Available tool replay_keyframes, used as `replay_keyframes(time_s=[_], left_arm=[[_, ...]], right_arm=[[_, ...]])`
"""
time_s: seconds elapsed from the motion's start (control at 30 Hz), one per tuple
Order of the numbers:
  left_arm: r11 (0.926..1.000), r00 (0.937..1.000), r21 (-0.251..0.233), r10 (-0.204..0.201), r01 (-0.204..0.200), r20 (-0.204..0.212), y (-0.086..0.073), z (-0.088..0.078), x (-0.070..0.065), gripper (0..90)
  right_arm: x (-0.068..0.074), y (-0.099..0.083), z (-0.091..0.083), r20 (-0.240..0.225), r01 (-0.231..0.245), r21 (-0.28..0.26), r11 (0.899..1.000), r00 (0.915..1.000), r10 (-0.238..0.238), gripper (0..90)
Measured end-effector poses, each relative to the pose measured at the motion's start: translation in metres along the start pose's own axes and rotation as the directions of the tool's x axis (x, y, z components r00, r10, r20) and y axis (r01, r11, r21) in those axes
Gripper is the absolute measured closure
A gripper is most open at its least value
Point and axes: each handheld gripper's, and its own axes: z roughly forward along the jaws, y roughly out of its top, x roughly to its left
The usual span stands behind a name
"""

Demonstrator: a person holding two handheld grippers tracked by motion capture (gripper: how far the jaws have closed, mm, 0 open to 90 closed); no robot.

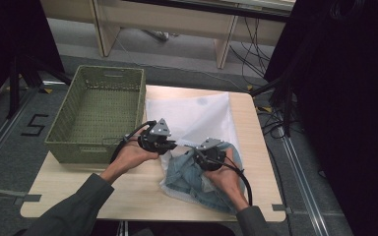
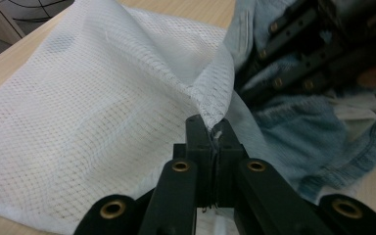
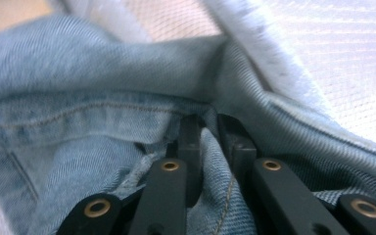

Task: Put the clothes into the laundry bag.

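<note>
Wooden worktop at centre, floor around it. Green woven basket on the far left part of the worktop, overhanging its left edge. White mesh bag spread flat just right of the basket, reaching from the far edge toward the near right. Light blue denim garment bunched at the near right, lying at the bag's near end, partly inside the mesh as far as could be told.

Left tool held near the middle, just beside the basket's near right corner; in the left gripper view jaws closed tight on the raised edge of the mesh bag, denim to its right.

Right tool just right of the left one, over the denim; in the right gripper view jaws pinched onto a fold of denim, nearly closed, cloth between them.
</note>
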Motion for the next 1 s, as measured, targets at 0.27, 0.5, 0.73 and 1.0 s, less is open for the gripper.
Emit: replay_keyframes(time_s=[0.27, 0.5, 0.73, 1.0], left_arm=[[0.9993, 0.9993, -0.022, -0.031, 0.031, 0.021, 0.001, 0.003, -0.002, 87.6], [0.9996, 0.9988, -0.014, -0.025, 0.026, 0.041, 0.002, 0.007, -0.006, 87.7], [0.9973, 0.9974, -0.029, -0.067, 0.068, 0.028, -0.001, 0.003, 0.003, 87.6], [0.9951, 0.9958, -0.039, -0.090, 0.091, 0.018, -0.002, -0.003, 0.010, 87.4]], right_arm=[[0.012, 0.021, -0.006, -0.051, 0.041, -0.094, 0.995, 0.9976, -0.046, 82.3], [-0.023, 0.016, 0.002, 0.092, -0.074, -0.109, 0.991, 0.9922, 0.084, 82.1], [-0.015, 0.015, 0.006, 0.033, -0.127, -0.074, 0.989, 0.9910, 0.130, 68.6], [-0.002, 0.003, -0.043, -0.107, -0.125, -0.164, 0.978, 0.9883, 0.109, 50.2]])
